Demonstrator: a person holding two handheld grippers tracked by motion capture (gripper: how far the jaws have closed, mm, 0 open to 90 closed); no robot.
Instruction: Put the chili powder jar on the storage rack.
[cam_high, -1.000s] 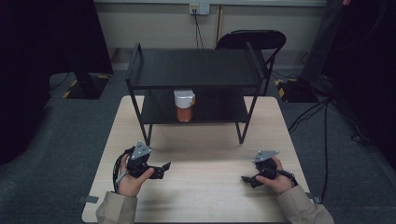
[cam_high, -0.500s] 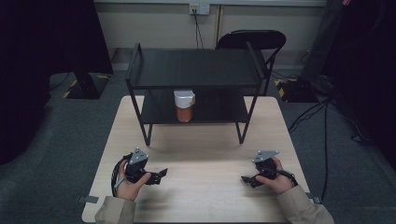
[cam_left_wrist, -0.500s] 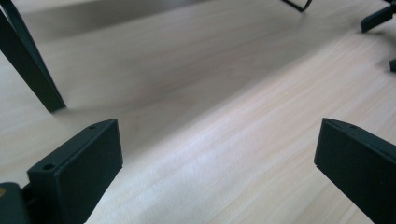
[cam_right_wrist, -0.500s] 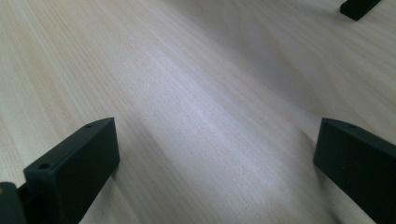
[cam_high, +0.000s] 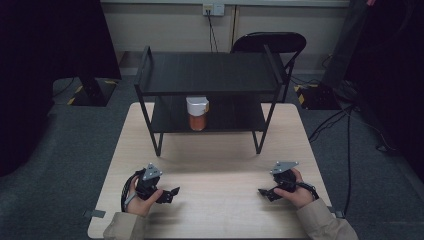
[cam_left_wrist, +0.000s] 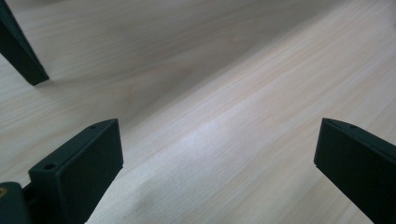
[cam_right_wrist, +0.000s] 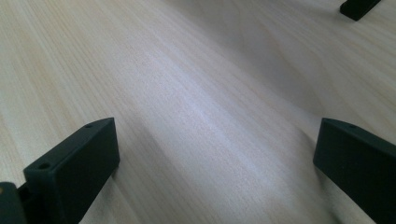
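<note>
Item one — a small jar (cam_high: 197, 113) with a white cap and orange contents, standing upright on the lower shelf of the black rack (cam_high: 210, 74), a little left of the shelf's middle and tucked beneath the top shelf. Its cap is sitting just under the top shelf's front edge; the label, if any, is too small to read.

Item two — the rack itself, two-tiered, black, standing on four thin legs at the far half of the pale wooden table (cam_high: 215, 165). Its legs are planted well inside the table's left and right edges.

Item three — the left gripper (cam_high: 167, 194), lying low over the near left part of the table in the person's hand, jaws standing wide apart over bare wood; in the left gripper view one rack leg (cam_left_wrist: 21, 51) is showing at the upper left.

Item four — the right gripper (cam_high: 266, 192), resting at the near right, jaws likewise spread wide with nothing between them.

Open room: a broad bare stretch of tabletop is lying between the two grippers and between them and the rack's front legs. Both grippers are sitting well apart from the jar.
</note>
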